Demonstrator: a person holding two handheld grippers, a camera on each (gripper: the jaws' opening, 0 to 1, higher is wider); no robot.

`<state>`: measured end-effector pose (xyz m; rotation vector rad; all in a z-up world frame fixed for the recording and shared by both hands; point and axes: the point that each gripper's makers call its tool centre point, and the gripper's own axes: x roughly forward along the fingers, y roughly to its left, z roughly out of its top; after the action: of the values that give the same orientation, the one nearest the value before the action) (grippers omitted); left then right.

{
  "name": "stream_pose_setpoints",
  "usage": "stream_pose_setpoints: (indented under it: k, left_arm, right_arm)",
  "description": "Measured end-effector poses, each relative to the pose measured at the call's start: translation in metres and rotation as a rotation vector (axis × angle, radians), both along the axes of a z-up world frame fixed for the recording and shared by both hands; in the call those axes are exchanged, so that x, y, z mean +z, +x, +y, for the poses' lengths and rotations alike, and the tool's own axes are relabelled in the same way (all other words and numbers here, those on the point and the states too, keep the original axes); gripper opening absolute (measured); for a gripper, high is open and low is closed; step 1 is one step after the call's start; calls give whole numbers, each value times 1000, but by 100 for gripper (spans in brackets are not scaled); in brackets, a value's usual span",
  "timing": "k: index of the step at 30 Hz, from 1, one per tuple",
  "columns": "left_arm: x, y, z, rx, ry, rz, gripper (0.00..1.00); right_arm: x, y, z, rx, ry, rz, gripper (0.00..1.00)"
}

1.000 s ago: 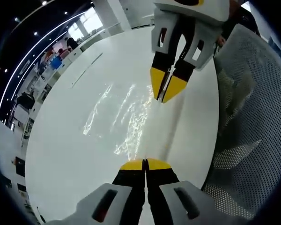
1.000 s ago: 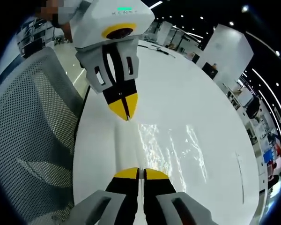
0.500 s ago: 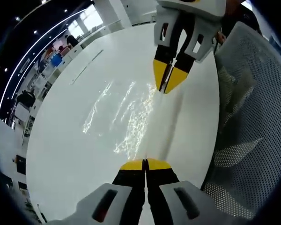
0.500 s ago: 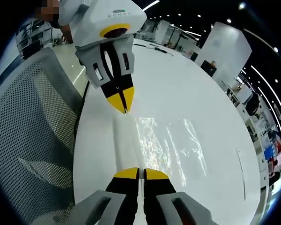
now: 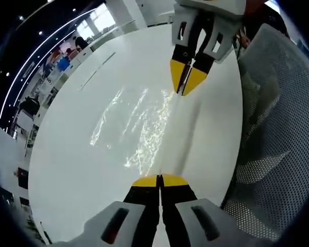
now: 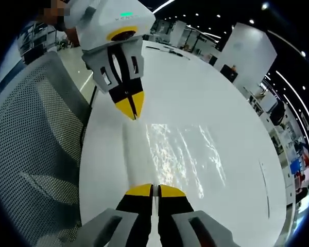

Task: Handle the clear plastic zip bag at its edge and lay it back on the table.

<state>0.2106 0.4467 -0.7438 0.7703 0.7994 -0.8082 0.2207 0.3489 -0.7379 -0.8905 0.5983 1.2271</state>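
The clear plastic zip bag is stretched over the white table, showing mostly as bright glints. Its near edge runs as a pale strip between the two grippers. My left gripper is shut on one end of that edge at the bottom of the left gripper view. The right gripper pinches the other end near the top. In the right gripper view my right gripper is shut on the edge, the left gripper holds the far end, and the bag spreads to the right over the table.
A grey mesh chair stands right beside the table's edge, also seen as the chair on the left. A thin dark line lies on the far part of the table. Desks and people fill the background hall.
The two grippers have drawn a little farther apart, each still shut on the bag's edge. The edge strip looks longer and the bag lies flatter.
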Motion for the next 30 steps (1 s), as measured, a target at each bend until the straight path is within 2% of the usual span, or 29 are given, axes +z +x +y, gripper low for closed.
stream_pose_setpoints:
  k: [30]
  left_arm:
    - [-1, 3, 0, 14, -9, 1, 0]
  right_arm:
    - [2, 3, -9, -55, 4, 8, 0]
